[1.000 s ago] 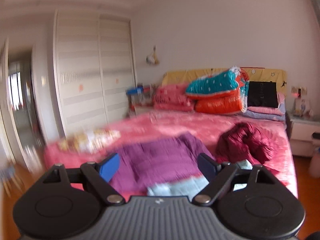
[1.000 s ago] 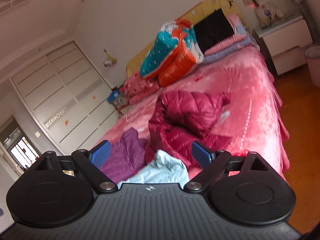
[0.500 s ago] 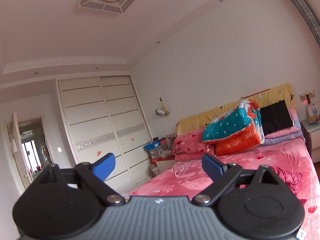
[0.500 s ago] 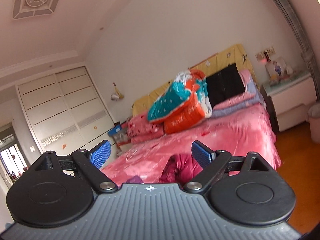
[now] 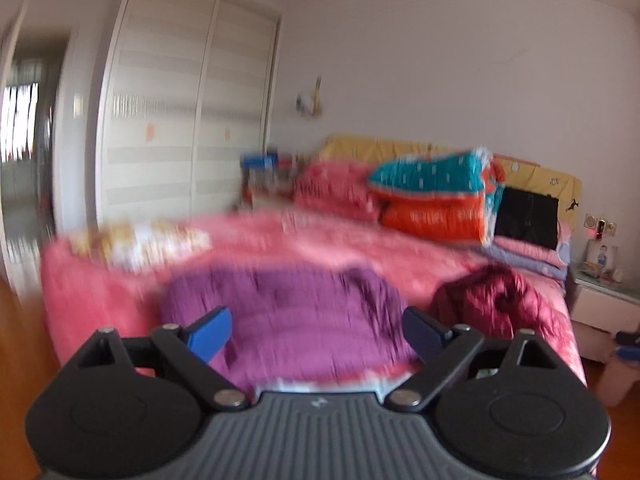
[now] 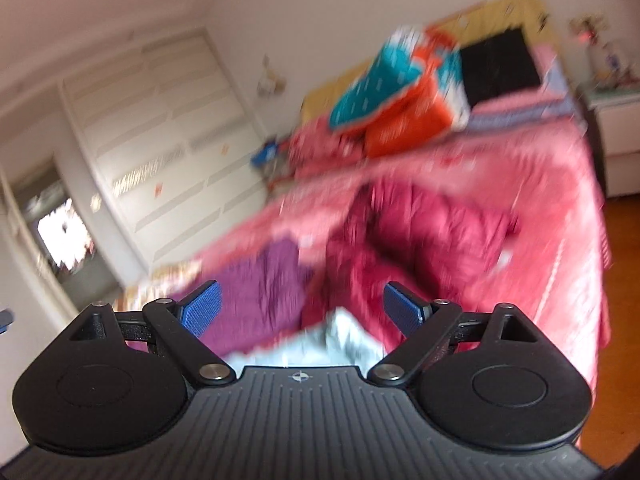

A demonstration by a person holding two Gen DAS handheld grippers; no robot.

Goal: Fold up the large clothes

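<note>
A purple garment (image 5: 304,320) lies spread on the pink bed (image 5: 100,292), with a crumpled maroon puffer jacket (image 5: 496,300) to its right. A pale blue garment (image 6: 332,340) lies at the near bed edge. My left gripper (image 5: 316,332) is open and empty, held above the purple garment's near side. My right gripper (image 6: 300,312) is open and empty, above the pale blue garment, with the purple garment (image 6: 260,296) to its left and the maroon jacket (image 6: 420,232) ahead. Both views are motion-blurred.
Folded teal and orange quilts (image 5: 440,196) and pink pillows are stacked at the yellow headboard. A white wardrobe (image 5: 180,120) stands to the left of the bed. A white nightstand (image 5: 604,300) is at the right. Wooden floor (image 6: 624,280) runs along the bed's right side.
Both grippers have tipped back down from facing the wall and ceiling, so the clothes on the bed are in view again. Both stay open.
</note>
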